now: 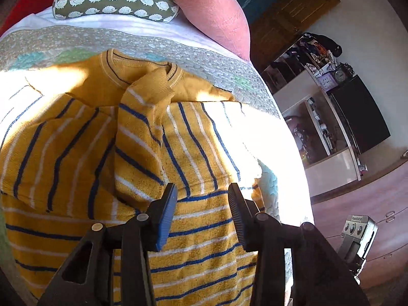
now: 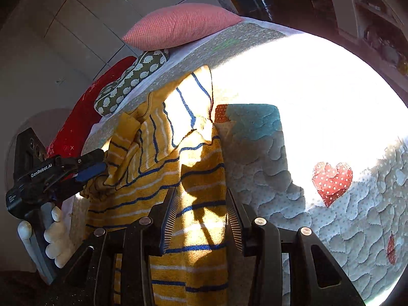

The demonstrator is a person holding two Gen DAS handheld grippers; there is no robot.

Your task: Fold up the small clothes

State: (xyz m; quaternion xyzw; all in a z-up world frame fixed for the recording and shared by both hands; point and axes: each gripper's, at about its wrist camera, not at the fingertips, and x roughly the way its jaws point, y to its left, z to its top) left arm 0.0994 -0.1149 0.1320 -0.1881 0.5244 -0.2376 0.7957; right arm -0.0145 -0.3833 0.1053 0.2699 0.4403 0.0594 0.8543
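A mustard-yellow sweater [image 1: 193, 219] with blue and white stripes lies on the quilted bedspread [image 1: 204, 53]. One sleeve [image 1: 140, 132] is folded across its chest up toward the collar. My left gripper [image 1: 202, 191] hovers over the sweater's right side, jaws apart, pads pressing nothing. In the right wrist view the sweater [image 2: 199, 234] is bunched and partly sunlit. My right gripper [image 2: 201, 199] stands open above its lower part, with cloth beneath but not pinched. The left gripper [image 2: 95, 167] also shows there at the sweater's left edge, held by a white-gloved hand [image 2: 56, 234].
A pink pillow [image 1: 211, 10] and a green hedgehog-print cushion [image 1: 114, 2] lie at the head of the bed. The quilt [image 2: 267, 168] has red heart patches [image 2: 331, 181] and a glaring sun patch. Beyond the bed's right edge stand shelves [image 1: 313, 127], a black screen [image 1: 357, 117] and wooden floor [image 1: 369, 199].
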